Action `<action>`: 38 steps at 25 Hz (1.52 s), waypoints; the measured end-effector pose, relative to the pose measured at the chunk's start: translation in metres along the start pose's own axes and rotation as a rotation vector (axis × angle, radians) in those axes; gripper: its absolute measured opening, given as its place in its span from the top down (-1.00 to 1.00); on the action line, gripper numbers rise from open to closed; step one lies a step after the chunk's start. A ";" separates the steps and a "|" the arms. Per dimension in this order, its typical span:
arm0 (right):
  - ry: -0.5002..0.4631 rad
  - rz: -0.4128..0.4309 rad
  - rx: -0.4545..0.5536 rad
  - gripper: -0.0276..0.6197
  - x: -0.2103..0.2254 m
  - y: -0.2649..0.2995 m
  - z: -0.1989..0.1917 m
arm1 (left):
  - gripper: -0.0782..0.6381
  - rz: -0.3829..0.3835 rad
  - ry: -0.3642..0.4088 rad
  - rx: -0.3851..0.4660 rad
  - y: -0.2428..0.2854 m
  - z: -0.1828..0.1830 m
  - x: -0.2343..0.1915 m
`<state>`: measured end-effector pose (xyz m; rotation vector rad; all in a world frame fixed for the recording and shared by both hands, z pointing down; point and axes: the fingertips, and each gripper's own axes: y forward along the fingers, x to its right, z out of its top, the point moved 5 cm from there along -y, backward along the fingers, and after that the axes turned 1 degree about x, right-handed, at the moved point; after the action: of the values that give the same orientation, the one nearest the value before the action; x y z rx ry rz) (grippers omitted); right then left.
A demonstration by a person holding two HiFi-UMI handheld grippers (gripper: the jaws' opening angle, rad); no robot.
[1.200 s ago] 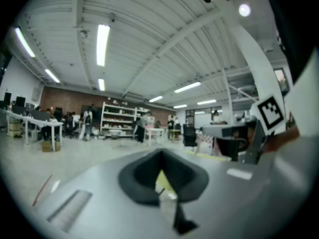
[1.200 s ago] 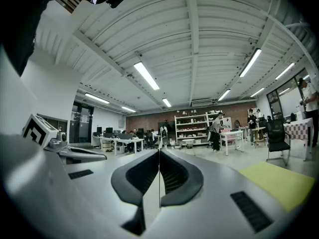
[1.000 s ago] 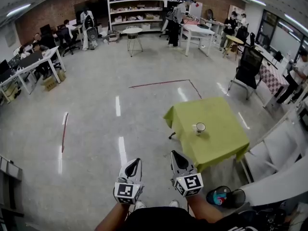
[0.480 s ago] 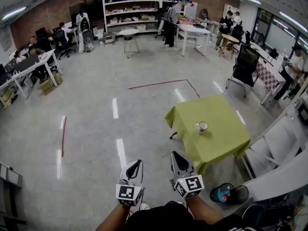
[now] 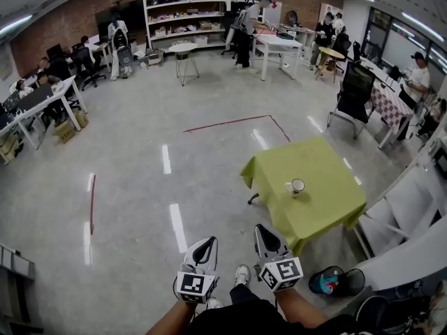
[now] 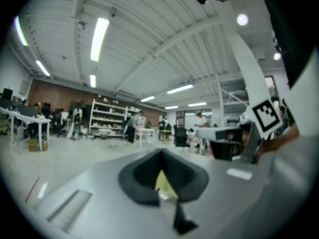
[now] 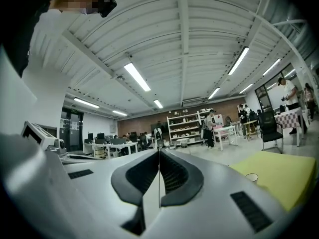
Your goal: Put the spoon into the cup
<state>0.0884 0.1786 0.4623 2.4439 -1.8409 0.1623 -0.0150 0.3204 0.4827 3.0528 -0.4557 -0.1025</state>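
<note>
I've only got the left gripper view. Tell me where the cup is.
Observer: The cup stands on the green-covered table, ahead and to the person's right.
Operator: Report the right gripper.
Observer: The right gripper has its jaws together, nothing between them.
Operator: Now find the spoon.
Observer: No spoon can be made out in any view; the cup's surroundings are too small to tell.

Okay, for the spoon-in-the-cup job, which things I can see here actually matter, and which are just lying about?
For the job:
- cup on the green table
- left gripper and right gripper, fingers shut, holding nothing
- no spoon can be made out

Lying about:
- black chair
- white stool
- shelves
- red floor tape
</note>
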 end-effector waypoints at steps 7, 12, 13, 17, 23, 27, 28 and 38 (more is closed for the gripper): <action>-0.028 0.011 0.023 0.88 0.027 0.037 0.016 | 0.76 0.020 -0.011 -0.038 0.044 -0.003 -0.024; -0.048 0.011 0.027 0.88 0.051 0.067 0.026 | 0.76 0.016 0.004 -0.036 0.084 0.007 -0.040; -0.049 0.011 0.025 0.88 0.058 0.073 0.025 | 0.76 0.015 0.007 -0.035 0.094 0.007 -0.041; -0.046 0.016 0.017 0.88 0.087 0.093 0.018 | 0.76 0.006 0.015 -0.028 0.134 0.007 -0.041; -0.030 -0.007 0.009 0.88 0.134 0.115 0.016 | 0.76 0.011 0.012 -0.055 0.180 0.011 -0.038; -0.016 -0.028 -0.001 0.88 0.161 0.121 0.015 | 0.76 0.000 0.011 -0.055 0.205 0.013 -0.032; -0.014 -0.031 -0.002 0.88 0.166 0.122 0.014 | 0.76 0.000 0.013 -0.059 0.210 0.013 -0.031; -0.010 -0.080 -0.002 0.88 0.204 0.134 0.014 | 0.76 -0.046 0.034 -0.116 0.255 0.010 -0.017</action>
<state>0.0160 -0.0541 0.4750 2.5167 -1.7431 0.1433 -0.1057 0.0811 0.4892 2.9465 -0.3642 -0.0753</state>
